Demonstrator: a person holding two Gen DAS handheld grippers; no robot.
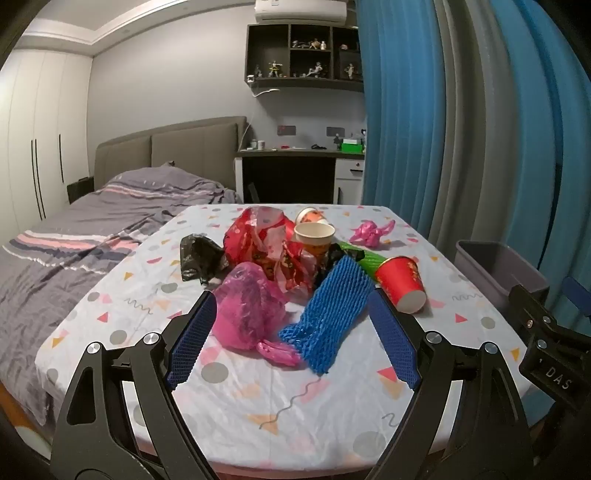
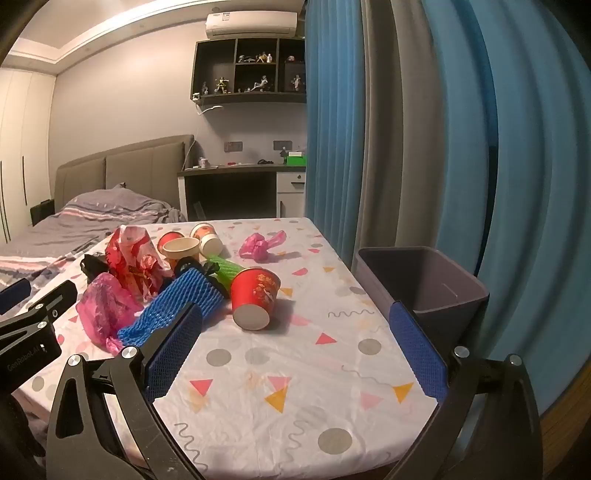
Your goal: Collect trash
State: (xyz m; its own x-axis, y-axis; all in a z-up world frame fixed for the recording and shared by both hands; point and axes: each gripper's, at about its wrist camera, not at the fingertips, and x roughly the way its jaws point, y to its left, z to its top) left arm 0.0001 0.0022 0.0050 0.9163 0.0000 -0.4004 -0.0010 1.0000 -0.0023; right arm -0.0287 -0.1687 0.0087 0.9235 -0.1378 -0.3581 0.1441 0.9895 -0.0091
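Beside table (image 2: 295,369), empty-looking grey bin (image 2: 424,280).

Legible: "DAS" in pale letters on black body of right gripper (image 1: 554,354), seen at right edge of left wrist view. "GenRobot.AI", small pale print, on black body of left gripper (image 2: 27,347), at left edge of right wrist view. Gold print on red paper cup (image 2: 255,295): not readable. Marking on air conditioner (image 2: 251,24): too small to read.
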